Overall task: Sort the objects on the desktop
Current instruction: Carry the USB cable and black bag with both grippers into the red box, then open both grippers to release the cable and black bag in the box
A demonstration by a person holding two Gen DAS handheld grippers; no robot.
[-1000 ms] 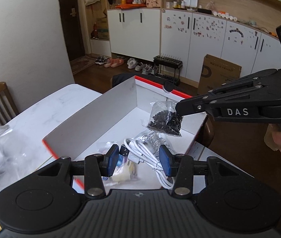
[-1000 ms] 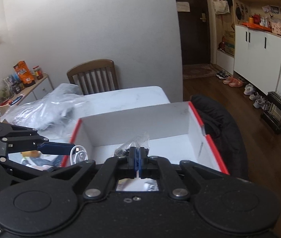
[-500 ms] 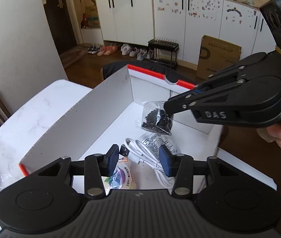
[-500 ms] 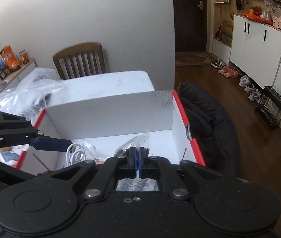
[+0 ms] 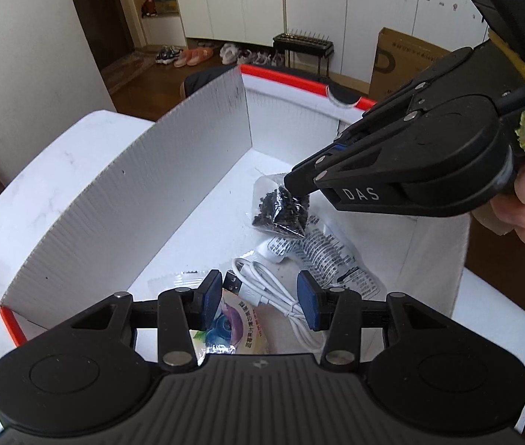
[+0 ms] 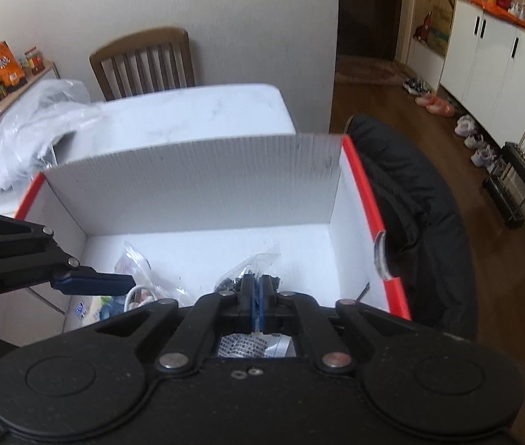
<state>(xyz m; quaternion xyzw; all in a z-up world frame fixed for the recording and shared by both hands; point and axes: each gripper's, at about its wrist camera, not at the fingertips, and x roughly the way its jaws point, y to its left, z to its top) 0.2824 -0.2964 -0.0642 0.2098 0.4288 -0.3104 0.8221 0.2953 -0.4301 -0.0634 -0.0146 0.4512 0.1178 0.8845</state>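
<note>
As both hands sink deeper into the red-rimmed box (image 5: 173, 170), the right gripper (image 6: 258, 289), clamped shut on a bag of black pellets (image 5: 281, 211), nears release while the left gripper (image 5: 260, 298) hovers empty, slightly parted, above a white USB cable (image 5: 273, 293).

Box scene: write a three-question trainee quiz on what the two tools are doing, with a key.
1. True or false: the right tool is shut on the clear bag of black bits.
2. What lies below the left tool, between its blue pads? A) a white cable B) a spoon C) a mug
3. Fill in: both tools are over the white box with the ___ rim.

Key: 1 true; 2 A, the coiled white cable lies in the box, not gripped; 3 red.
</note>
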